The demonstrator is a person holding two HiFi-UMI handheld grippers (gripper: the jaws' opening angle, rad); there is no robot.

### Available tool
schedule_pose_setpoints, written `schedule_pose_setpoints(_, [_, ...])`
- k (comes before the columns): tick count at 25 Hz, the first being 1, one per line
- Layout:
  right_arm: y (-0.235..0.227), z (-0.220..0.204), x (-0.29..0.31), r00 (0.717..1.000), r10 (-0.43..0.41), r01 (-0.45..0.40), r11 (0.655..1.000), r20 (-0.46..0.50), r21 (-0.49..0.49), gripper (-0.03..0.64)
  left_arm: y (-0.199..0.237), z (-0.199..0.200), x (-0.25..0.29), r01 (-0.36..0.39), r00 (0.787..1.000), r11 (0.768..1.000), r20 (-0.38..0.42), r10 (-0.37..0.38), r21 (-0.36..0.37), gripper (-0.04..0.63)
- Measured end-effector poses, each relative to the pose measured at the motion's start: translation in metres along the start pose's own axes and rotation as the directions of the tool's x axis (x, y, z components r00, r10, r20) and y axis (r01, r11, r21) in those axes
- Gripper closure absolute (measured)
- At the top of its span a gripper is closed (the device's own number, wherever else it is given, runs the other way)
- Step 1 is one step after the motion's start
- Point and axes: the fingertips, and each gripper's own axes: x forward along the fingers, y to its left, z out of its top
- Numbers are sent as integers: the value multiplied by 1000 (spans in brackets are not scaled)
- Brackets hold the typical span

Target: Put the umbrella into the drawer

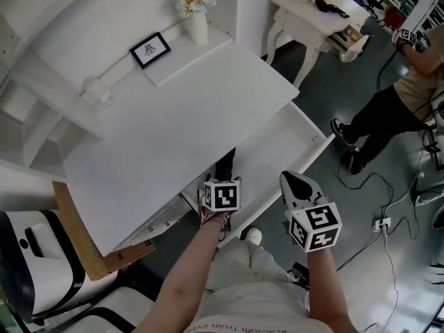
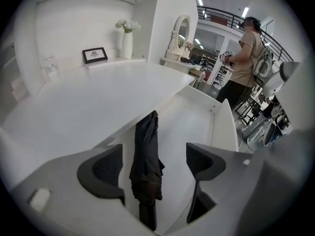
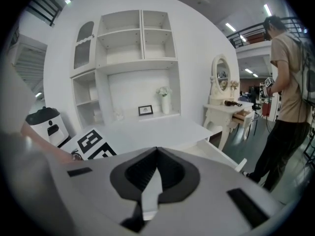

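A folded black umbrella (image 2: 146, 163) lies lengthways inside the open white drawer (image 2: 219, 127) under the desk top. My left gripper (image 2: 153, 165) stands open over the umbrella's near end, one dark pad on each side with a gap to the fabric. In the head view the umbrella (image 1: 225, 159) shows just beyond the left gripper (image 1: 223, 180), at the left end of the drawer (image 1: 295, 141). My right gripper (image 1: 296, 184) hovers in front of the drawer's front edge, shut on nothing. In the right gripper view the right gripper (image 3: 157, 154) has its pads pressed together.
On the white desk top (image 1: 173, 123) stand a framed picture (image 1: 150, 50) and a vase of flowers (image 1: 195, 14) at the back. A person (image 1: 392, 109) stands to the right, with cables (image 1: 388, 214) on the floor. A white side table (image 1: 316, 16) is beyond the drawer.
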Motion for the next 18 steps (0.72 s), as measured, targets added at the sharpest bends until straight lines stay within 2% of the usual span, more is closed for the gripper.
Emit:
schedule_pose_setpoints(3, [-2,6,-4,1000,-14,14,1000,18,-8,611,3,8,-14,-23,999,999,45,22,29,187])
schedule_pose_setpoints(10, [-5,24,-13,997,-37,38,999,71,-19,611,0,25,-45,-27,991,998,133,20,56,189])
schedule_pose_setpoints(18, [-7,54,-25,991,0,13,995,136,-95,611,-1,61,-86,-48,959,997,281,30,56,190])
